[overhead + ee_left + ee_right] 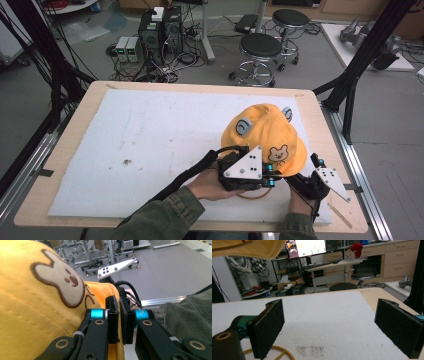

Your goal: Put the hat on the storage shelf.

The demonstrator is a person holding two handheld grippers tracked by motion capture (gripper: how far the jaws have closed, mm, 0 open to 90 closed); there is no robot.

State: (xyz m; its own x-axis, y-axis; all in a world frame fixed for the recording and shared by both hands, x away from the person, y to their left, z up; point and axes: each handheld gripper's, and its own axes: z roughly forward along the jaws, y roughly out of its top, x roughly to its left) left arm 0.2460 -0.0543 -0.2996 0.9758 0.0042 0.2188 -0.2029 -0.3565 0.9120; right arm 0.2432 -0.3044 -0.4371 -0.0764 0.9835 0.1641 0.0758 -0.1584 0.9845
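A yellow cloth hat (267, 137) with a stitched bear face and small grey ears sits in the lower right of the high view, on the white foam sheet (150, 145) that covers the desk (65, 150). Its near brim is lifted, which the right gripper view confirms: the brim's underside hangs at the top left of that frame, above the sheet.

The left gripper (265, 179) is clenched on the brim; in the left gripper view the two black pads meet at the centre of the frame with a fold of yellow fabric pinched between them, just right of the bear patch (62, 283). The right gripper (311, 176), at the lower right of the high view beside the brim, stands released, its pads wide apart with nothing between them. A thin yellow cord (280, 352) curls on the sheet at the bottom of that view.

The hat looks light and soft. It will likely sag and fold rather than hold its shape, so a single pinch lets it droop and swing. The brim's edge seems the best hold: thin enough to clamp, and doubled at the hem. A second grip further along the brim would probably keep it spread and steady.
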